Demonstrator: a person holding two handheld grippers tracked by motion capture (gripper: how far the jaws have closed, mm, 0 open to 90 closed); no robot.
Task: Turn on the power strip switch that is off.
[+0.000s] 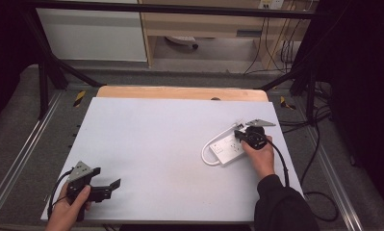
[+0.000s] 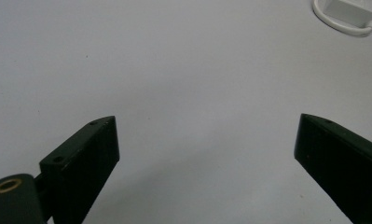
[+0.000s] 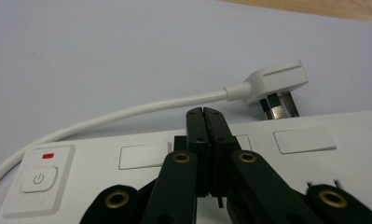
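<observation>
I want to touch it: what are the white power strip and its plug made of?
Power strip: probably hard plastic, smooth white and slightly glossy, with moulded edges. Plug: the same white plastic look; its prongs look like metal, grey and shiny.

Dim workshop corner

Grey carpet floor (image 1: 16, 120), wooden cabinet (image 1: 199, 24) behind, white panel (image 1: 91, 33), cables (image 1: 276, 48) dangling by black frame (image 1: 170, 8).

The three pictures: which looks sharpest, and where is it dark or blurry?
Right gripper view: sharpest, the plug and power strip evenly lit. Left gripper view: the fingers dark and soft. High view: the table bright, its surroundings dark.
</observation>
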